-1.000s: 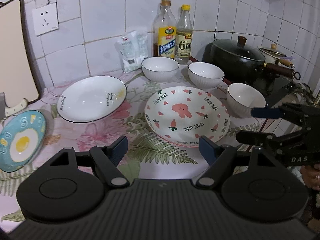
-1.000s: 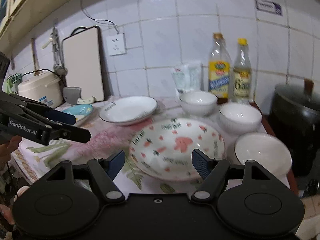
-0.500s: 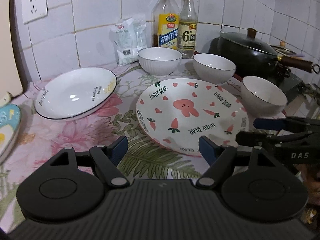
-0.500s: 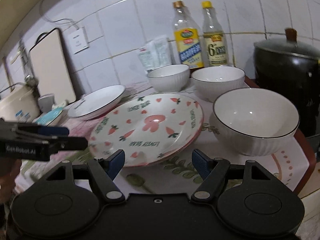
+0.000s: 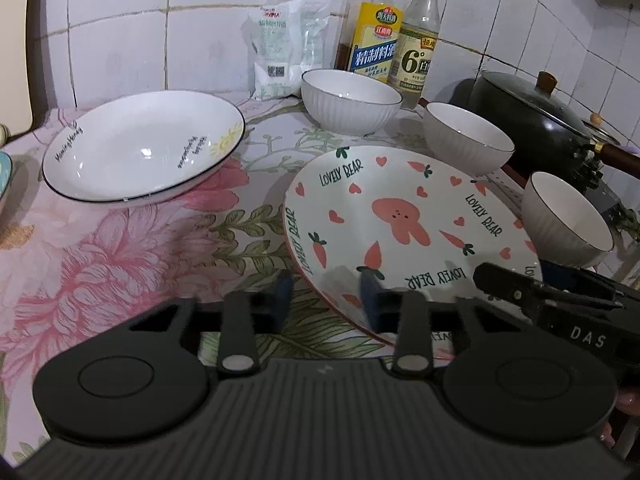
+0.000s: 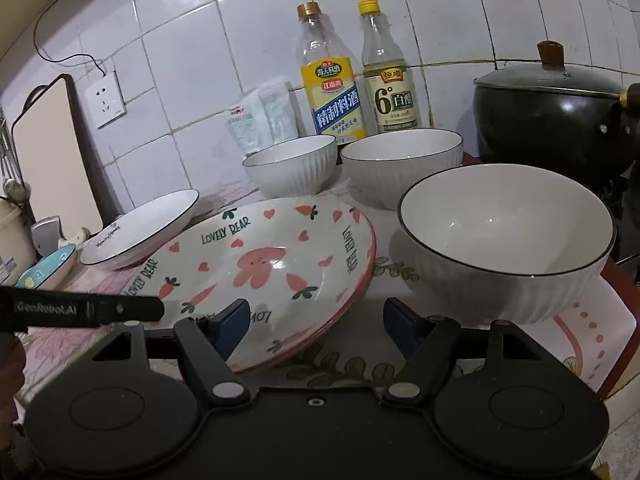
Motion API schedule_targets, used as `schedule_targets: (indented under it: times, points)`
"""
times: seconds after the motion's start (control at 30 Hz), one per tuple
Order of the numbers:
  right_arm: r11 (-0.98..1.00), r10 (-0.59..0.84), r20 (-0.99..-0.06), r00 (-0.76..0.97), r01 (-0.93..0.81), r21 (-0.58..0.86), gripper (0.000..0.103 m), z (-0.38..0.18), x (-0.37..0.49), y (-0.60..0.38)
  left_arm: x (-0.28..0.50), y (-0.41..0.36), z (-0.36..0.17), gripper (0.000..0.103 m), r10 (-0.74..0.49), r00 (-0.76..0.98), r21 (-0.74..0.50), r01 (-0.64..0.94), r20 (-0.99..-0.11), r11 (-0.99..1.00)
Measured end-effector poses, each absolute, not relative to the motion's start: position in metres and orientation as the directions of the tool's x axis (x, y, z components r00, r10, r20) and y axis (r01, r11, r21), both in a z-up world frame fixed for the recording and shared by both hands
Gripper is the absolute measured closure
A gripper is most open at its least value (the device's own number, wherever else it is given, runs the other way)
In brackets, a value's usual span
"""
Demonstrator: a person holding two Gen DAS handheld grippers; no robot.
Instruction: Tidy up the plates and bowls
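Observation:
The pink "Lovely Bear" plate (image 5: pixel 400 220) (image 6: pixel 260 264) lies on the flowered cloth. My left gripper (image 5: pixel 326 294) is low at its near left rim with its jaws closing. One finger is over the plate and one is outside, so the rim runs between the pads with a gap left. My right gripper (image 6: pixel 318 322) stands open at the plate's near right rim, just before a white ribbed bowl (image 6: pixel 504 240). Two more white bowls (image 6: pixel 288 168) (image 6: pixel 400 164) sit behind. A white deep plate (image 5: pixel 140 148) lies to the left.
Two bottles (image 6: pixel 332 92) and a salt bag (image 5: pixel 280 44) stand against the tiled wall. A black lidded pot (image 6: pixel 552 120) sits at the right. A cutting board (image 6: pixel 56 152) leans at the left, beside a blue egg plate (image 6: pixel 48 268).
Both grippers have come down and forward to the bear plate, which now fills more of both views. The left jaws have narrowed around its rim. The right jaws are as wide as before.

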State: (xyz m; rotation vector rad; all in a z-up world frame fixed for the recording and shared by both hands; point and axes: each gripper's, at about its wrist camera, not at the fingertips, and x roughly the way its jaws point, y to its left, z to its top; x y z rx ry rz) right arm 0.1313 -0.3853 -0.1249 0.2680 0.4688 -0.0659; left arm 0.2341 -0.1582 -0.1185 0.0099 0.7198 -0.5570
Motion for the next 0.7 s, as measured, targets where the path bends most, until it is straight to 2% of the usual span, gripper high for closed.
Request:
schedule_targets:
  times: [0.07, 0.13, 0.2, 0.27, 0.33, 0.37, 0.53, 0.7]
  points:
    - [0.957, 0.005, -0.454, 0.891, 0.128, 0.261, 0.026, -0.125, 0.132, -0.388, 0.235, -0.156, -0.12, 0.081, -0.503, 0.602, -0.214, 0.487, -0.62, 0.847]
    - [0.953, 0.006, -0.458, 0.889, 0.134, 0.271, 0.031, -0.125, 0.133, -0.389, 0.236, -0.154, -0.12, 0.082, -0.509, 0.599, -0.232, 0.48, -0.618, 0.846]
    - [0.959, -0.017, -0.465, 0.885, 0.146, 0.243, 0.042, -0.125, 0.133, -0.387, 0.236, -0.155, -0.121, 0.083, -0.506, 0.602, -0.233, 0.475, -0.618, 0.849]
    - [0.971, -0.053, -0.477, 0.877, 0.156, 0.179, 0.049, -0.125, 0.134, -0.382, 0.236, -0.156, -0.121, 0.083, -0.501, 0.605, -0.234, 0.467, -0.619, 0.853]
    - [0.97, -0.035, -0.488, 0.872, 0.147, 0.193, 0.056, -0.123, 0.136, -0.383, 0.237, -0.158, -0.122, 0.083, -0.493, 0.611, -0.235, 0.454, -0.62, 0.859]
    - [0.971, -0.031, -0.494, 0.869, 0.143, 0.191, 0.063, -0.122, 0.138, -0.382, 0.237, -0.159, -0.122, 0.083, -0.488, 0.615, -0.234, 0.448, -0.62, 0.863]
    - [0.969, -0.005, -0.49, 0.872, 0.125, 0.213, 0.062, -0.123, 0.143, -0.386, 0.234, -0.163, -0.125, 0.081, -0.464, 0.647, -0.217, 0.426, -0.605, 0.878]
    - [0.967, -0.025, -0.492, 0.87, 0.146, 0.21, 0.071, -0.122, 0.141, -0.385, 0.223, -0.169, -0.126, 0.081, -0.431, 0.694, -0.143, 0.434, -0.577, 0.89]
